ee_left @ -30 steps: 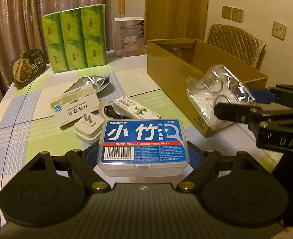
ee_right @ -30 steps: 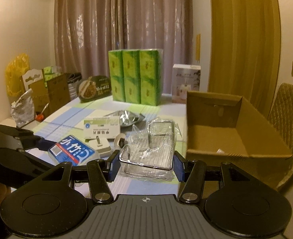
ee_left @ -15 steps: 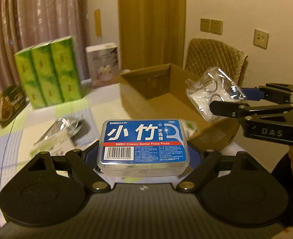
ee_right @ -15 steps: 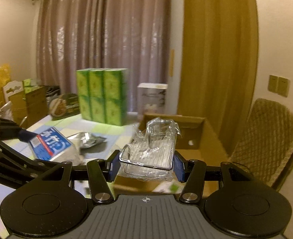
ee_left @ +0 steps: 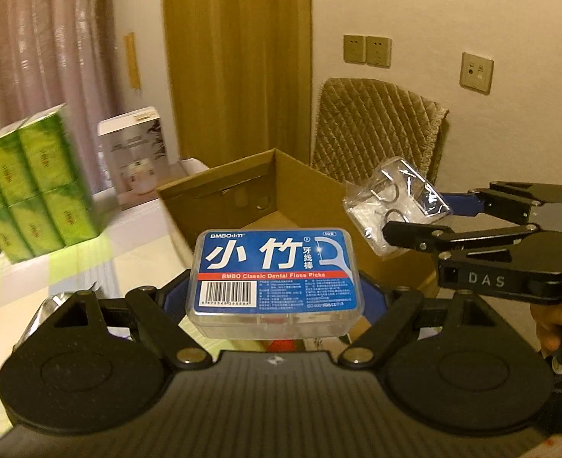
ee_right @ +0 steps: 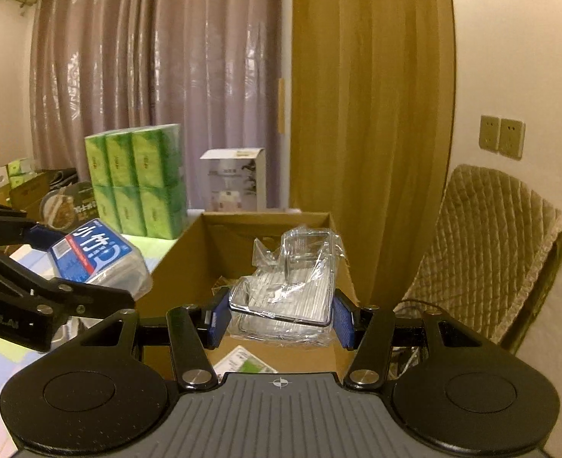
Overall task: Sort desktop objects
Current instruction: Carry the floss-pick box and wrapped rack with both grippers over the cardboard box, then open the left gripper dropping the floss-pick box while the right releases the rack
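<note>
My left gripper [ee_left: 275, 297] is shut on a blue-labelled clear box of dental floss picks [ee_left: 275, 274], held in the air near the brown cardboard box [ee_left: 219, 194]. In the right wrist view the same floss box [ee_right: 97, 255] and left gripper [ee_right: 86, 267] hang at the left, beside the carton's near left corner. My right gripper [ee_right: 281, 320] is shut on a plastic-wrapped wire rack [ee_right: 288, 290], held over the open cardboard box [ee_right: 189, 252]. In the left wrist view that rack [ee_left: 395, 206] and right gripper [ee_left: 425, 210] sit at the right, above the carton's right wall.
A green pack of tissues [ee_right: 136, 183] and a white product box [ee_right: 235, 181] stand behind the carton on the checked tablecloth [ee_left: 90, 263]. A padded chair [ee_right: 483, 252] stands to the right. A flat packet [ee_right: 242, 362] lies inside the carton. A hand [ee_left: 559, 316] holds the right gripper.
Both grippers have swung right from over the cluttered table to the cardboard box, each still gripping its object. The rack now hangs over the box opening; the floss box is near its left side.
</note>
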{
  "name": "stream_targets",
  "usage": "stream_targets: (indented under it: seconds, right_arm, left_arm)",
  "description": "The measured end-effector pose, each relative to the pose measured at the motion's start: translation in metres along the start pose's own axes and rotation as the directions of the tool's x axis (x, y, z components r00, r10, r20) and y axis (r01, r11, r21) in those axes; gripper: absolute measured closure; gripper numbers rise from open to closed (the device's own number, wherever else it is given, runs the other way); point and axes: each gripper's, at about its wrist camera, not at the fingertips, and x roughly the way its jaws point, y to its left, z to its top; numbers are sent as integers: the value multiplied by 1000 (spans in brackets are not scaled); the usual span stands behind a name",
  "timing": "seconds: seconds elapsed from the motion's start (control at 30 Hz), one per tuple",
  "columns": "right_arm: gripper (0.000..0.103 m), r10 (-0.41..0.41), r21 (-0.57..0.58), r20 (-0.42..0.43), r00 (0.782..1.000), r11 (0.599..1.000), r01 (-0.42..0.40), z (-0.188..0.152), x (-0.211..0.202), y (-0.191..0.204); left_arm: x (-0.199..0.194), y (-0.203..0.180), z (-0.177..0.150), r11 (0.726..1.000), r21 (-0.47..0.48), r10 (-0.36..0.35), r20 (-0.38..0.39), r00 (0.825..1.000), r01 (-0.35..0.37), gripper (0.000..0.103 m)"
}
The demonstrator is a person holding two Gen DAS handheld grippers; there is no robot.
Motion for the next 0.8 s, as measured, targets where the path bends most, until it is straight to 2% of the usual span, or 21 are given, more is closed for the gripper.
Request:
stream_targets:
  seconds: [0.37,0.8]
  right_arm:
    - [51,-4,17,-29,1000,1000,5,-11,16,-19]
    - [51,2,-1,-43,999,1000,-2,-11,30,-19]
  left_arm:
    - [49,-5,4,999,23,-28,-57,998,30,20]
    - [68,3,1,1000,18,-21,-72,997,22,20]
